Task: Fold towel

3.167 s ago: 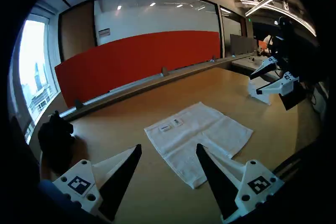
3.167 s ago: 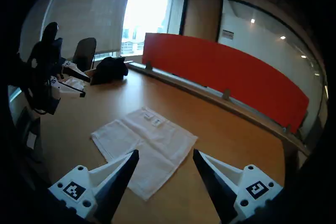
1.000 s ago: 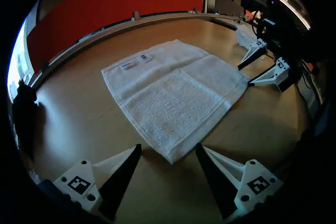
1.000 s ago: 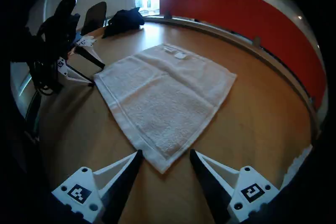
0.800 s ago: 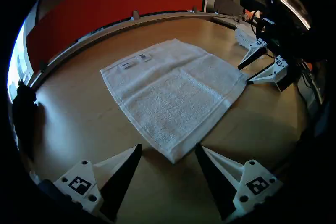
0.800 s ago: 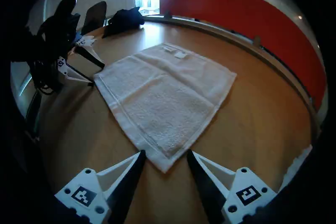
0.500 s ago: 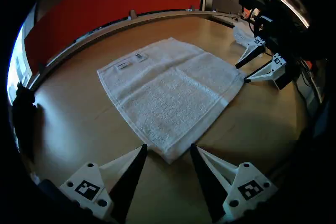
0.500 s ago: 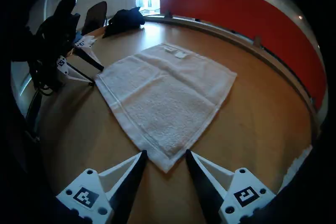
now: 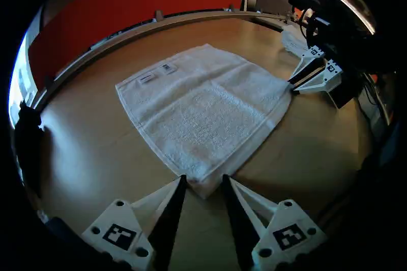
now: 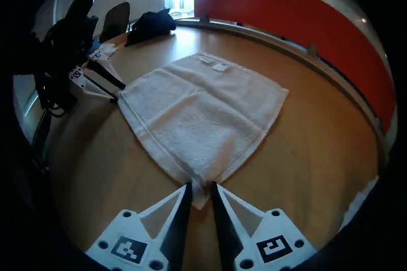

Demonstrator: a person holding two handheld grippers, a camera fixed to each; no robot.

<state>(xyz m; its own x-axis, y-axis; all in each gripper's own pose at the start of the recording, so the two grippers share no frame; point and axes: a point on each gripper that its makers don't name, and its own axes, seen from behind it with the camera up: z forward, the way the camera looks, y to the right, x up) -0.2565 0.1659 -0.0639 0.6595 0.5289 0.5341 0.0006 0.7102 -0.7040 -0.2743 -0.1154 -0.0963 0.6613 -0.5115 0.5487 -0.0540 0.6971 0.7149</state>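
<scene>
The broad, light-brown wooden desk (image 9: 91,133) runs away to a long red partition screen (image 9: 127,6) along its far side. The white square terry towel (image 9: 203,108) lies spread flat on the middle of the desk, in a single layer as far as can be seen. The step in hand looks like the first grasp, one gripper at each end of the towel's near edge. In its own view, the left gripper (image 9: 203,178) has the near-left corner between its two fingers. They stand close on either side of the cloth, but I cannot tell whether both are really pressing. In the right gripper view, the right gripper (image 10: 200,185) is clenched on the near-right corner, its fingers almost together and the cloth narrowed to a pinch between them. Nothing is raised yet, and the corners sit on the wood. Two small white sewn labels (image 9: 155,72) sit near the far-left corner. The next move, I judge, calls for a sure grip on the left side first. Then both corners need lifting together, level, and carrying over the towel towards its far edge, with even tension so that the near edge stays straight. They should be laid on the far corners before letting go, or the cloth will sag in the middle.
</scene>
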